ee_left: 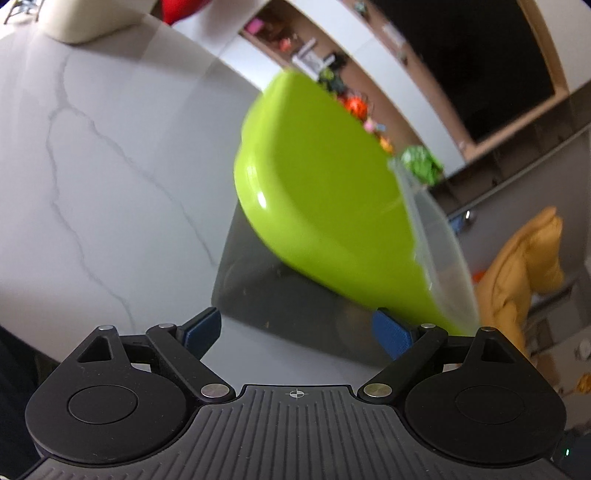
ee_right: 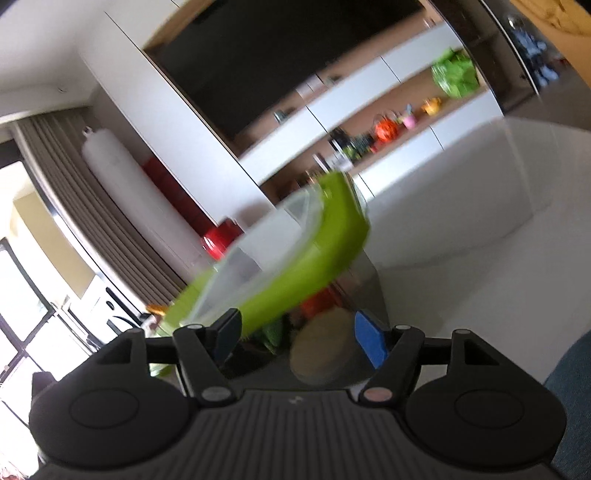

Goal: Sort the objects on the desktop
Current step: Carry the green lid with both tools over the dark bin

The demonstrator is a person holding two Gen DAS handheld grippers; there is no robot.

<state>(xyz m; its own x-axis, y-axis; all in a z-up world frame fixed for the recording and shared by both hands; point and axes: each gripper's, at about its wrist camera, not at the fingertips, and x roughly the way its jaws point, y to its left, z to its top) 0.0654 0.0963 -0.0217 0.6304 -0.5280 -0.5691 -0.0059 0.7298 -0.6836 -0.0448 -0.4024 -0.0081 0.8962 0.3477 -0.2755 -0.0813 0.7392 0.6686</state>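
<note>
A lime-green box with a clear lid [ee_left: 325,192] hangs tilted above a grey mat [ee_left: 280,299] on the white marble table [ee_left: 110,166]. My left gripper [ee_left: 295,328] is open below it, its right pad [ee_left: 391,332] close to the box's lower edge; I cannot tell if it touches. In the right wrist view the same box [ee_right: 295,266] is tilted and blurred, its clear lid [ee_right: 251,254] facing the camera. My right gripper [ee_right: 295,336] is open, its left pad [ee_right: 227,332] next to the box's rim. A round wooden object [ee_right: 325,350] lies below between the fingers.
A cream object [ee_left: 85,18] stands at the table's far left corner. A shelf unit with small toys [ee_right: 388,129] and a dark screen [ee_right: 277,55] lie beyond the table. A yellow cloth heap [ee_left: 524,266] sits off the table to the right.
</note>
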